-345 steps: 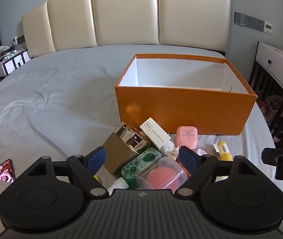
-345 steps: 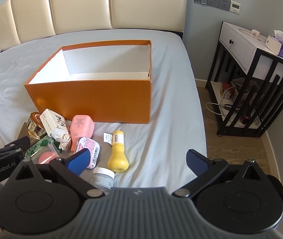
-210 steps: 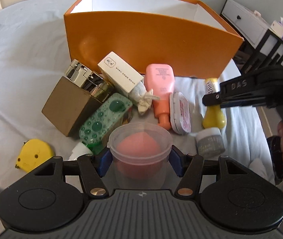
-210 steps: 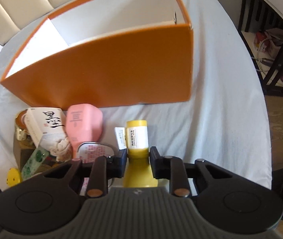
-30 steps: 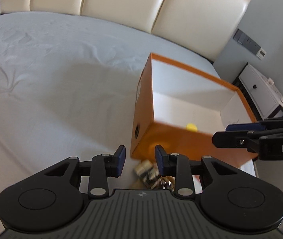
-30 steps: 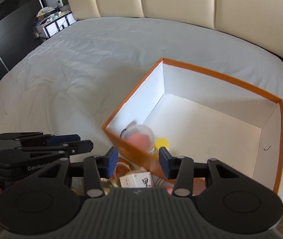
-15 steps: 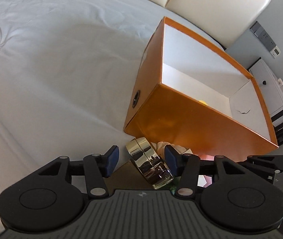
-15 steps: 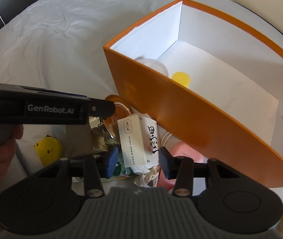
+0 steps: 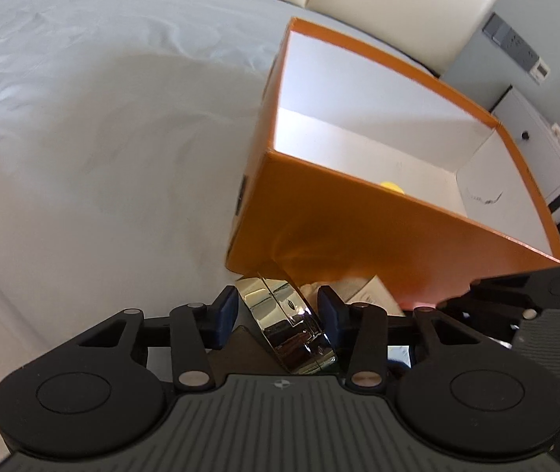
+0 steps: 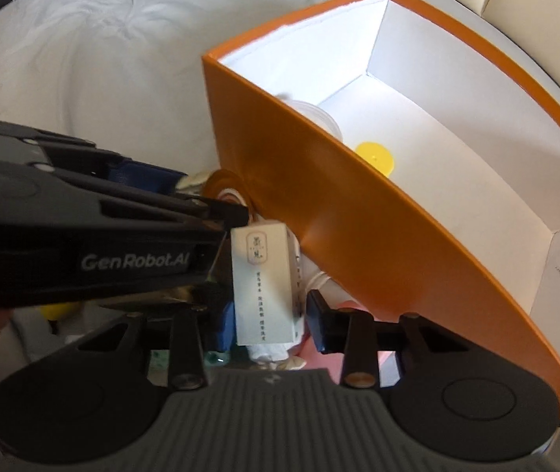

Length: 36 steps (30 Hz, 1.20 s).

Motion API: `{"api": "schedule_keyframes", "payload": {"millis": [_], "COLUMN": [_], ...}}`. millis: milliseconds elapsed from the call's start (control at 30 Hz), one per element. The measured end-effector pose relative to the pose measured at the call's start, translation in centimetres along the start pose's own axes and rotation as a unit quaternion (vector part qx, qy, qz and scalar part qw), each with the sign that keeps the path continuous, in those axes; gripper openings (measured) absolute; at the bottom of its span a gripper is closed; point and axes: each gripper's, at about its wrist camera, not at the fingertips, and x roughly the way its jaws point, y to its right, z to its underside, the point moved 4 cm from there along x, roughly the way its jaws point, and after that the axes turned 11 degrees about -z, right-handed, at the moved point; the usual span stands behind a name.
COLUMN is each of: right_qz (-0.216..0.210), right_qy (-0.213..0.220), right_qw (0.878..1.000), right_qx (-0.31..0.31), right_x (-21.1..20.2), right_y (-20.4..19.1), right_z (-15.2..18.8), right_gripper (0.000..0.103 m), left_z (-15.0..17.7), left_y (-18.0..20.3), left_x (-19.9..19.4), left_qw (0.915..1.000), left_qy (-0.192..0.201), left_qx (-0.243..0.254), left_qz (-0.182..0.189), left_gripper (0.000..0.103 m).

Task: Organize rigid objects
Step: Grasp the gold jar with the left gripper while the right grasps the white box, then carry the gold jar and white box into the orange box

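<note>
A: What is recorded at the left gripper [image 9: 278,316]?

B: Its jaws are closing around a shiny gold jar [image 9: 285,324]; the right pad appears to touch the jar, while a gap is seen at the left pad. The jar is tilted on a brown box [image 9: 246,344], just in front of the orange box [image 9: 358,236].

A: And the right gripper [image 10: 270,324]?

B: Its jaws are closing on a white carton [image 10: 264,283]; firm contact cannot be confirmed. The carton lies beside the orange box wall.

A: What is noted inside the box?

B: A yellow cap [image 10: 374,157] and a clear cup [image 10: 319,118] are seen there, on the bed sheet [image 9: 83,137].
</note>
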Motion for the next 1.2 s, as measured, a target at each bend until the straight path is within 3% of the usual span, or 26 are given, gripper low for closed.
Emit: {"api": "schedule_keyframes", "payload": {"millis": [167,333,533,967,1200], "right_qz": [-0.006,-0.008,-0.008,-0.032,-0.068], "right_qy": [-0.009,-0.010,0.000,0.041,0.068], "right_qw": [1.000,1.000,1.000,0.998,0.994], "right_qx": [0.016,0.010,-0.004,0.025,0.057], "right_x": [0.8,0.8,-0.3,-6.0,-9.7], "right_y": [0.8,0.7,0.3,1.0,2.1], "right_z": [-0.3,-0.4,0.0,0.7,0.3], "right_gripper": [0.031,0.028,0.027,0.027,0.027], "left_z": [0.4,0.6,0.9,1.0,0.5], "left_y": [-0.1,-0.5,-1.4,-0.9,0.0], "left_x": [1.8,1.6,0.2,-4.2,-6.5], "left_qw": [0.9994,0.9994,0.9988,0.9980,0.9974], "left_qy": [-0.027,-0.013,0.004,0.048,0.061], "left_qx": [-0.017,-0.028,-0.047,-0.040,-0.036], "left_qz": [0.008,0.017,0.017,0.013,0.015], "left_gripper": [0.049,0.040,0.036,0.032,0.032]}}
